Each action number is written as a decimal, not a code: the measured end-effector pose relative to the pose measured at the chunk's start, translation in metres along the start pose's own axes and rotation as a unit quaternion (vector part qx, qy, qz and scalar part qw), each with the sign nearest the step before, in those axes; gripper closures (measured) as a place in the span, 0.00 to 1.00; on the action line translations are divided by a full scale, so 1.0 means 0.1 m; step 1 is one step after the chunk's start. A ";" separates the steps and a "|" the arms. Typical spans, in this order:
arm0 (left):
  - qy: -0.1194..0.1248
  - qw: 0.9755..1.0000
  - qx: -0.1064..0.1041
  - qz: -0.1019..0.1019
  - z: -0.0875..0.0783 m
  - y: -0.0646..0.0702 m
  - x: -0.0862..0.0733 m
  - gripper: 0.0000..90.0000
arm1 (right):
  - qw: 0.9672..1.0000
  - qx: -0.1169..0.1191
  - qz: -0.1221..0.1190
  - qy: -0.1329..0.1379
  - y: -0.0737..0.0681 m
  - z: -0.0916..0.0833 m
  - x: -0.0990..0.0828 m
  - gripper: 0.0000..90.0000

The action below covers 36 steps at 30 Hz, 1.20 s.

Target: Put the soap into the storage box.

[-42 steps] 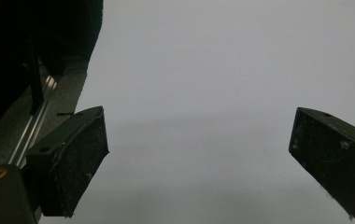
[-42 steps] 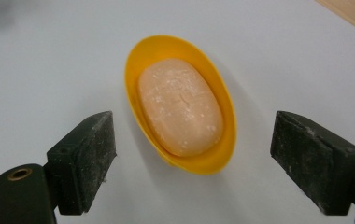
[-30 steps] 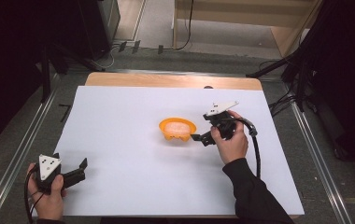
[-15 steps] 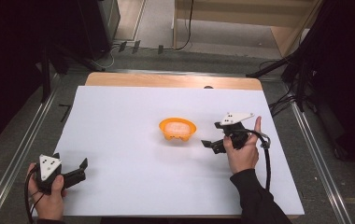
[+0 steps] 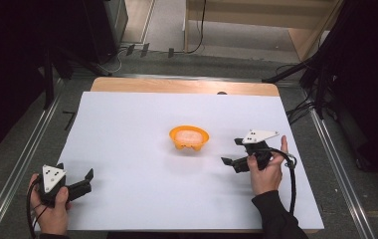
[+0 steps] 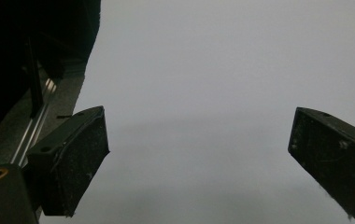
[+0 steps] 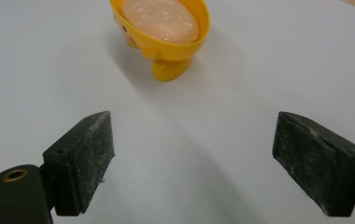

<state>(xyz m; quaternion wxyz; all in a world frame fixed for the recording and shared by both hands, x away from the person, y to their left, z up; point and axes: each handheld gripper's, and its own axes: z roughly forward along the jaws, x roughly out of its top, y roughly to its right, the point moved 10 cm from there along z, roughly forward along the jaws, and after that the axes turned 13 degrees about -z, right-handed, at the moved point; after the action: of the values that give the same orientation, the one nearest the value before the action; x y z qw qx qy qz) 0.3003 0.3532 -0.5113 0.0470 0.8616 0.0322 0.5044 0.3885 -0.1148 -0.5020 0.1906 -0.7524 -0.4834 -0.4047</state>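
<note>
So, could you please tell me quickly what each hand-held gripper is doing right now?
Left hand-held gripper: open, holding nothing.
Right hand-held gripper: open, jaws just closing, nothing between them.

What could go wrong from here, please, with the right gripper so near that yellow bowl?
The yellow bowl stands on small feet, so a nudge from the right gripper, whose jaws are apart with nothing between them and have just been closing, might tip it. The pink block in it could then slide out onto the white table.
</note>
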 end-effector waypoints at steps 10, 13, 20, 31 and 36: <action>0.000 1.000 0.000 0.004 0.00 0.00 0.00 0.06 | 1.000 -0.023 0.006 0.014 0.01 -0.11 -0.15 0.14; 0.000 1.000 0.000 0.004 0.00 0.00 0.00 0.06 | 0.999 -0.030 0.015 0.016 0.02 -0.19 -0.25 0.14; -0.001 1.000 0.002 0.004 0.01 0.00 0.00 0.06 | 0.998 -0.044 0.029 0.026 0.05 -0.32 -0.41 0.14; -0.002 1.000 0.003 0.013 0.00 0.02 -0.01 0.06 | 0.996 -0.060 0.045 0.038 0.04 -0.52 -0.58 0.14; -0.006 1.000 0.002 0.015 0.01 0.02 -0.01 0.06 | 0.995 -0.071 0.055 0.038 0.03 -0.60 -0.69 0.14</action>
<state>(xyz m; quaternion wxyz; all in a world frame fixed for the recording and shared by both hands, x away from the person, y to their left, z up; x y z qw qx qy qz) 0.3007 0.3512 -0.5127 0.0375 0.8653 0.0198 0.4995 0.3514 -0.1968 -0.5205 0.1770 -0.7737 -0.4036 -0.4551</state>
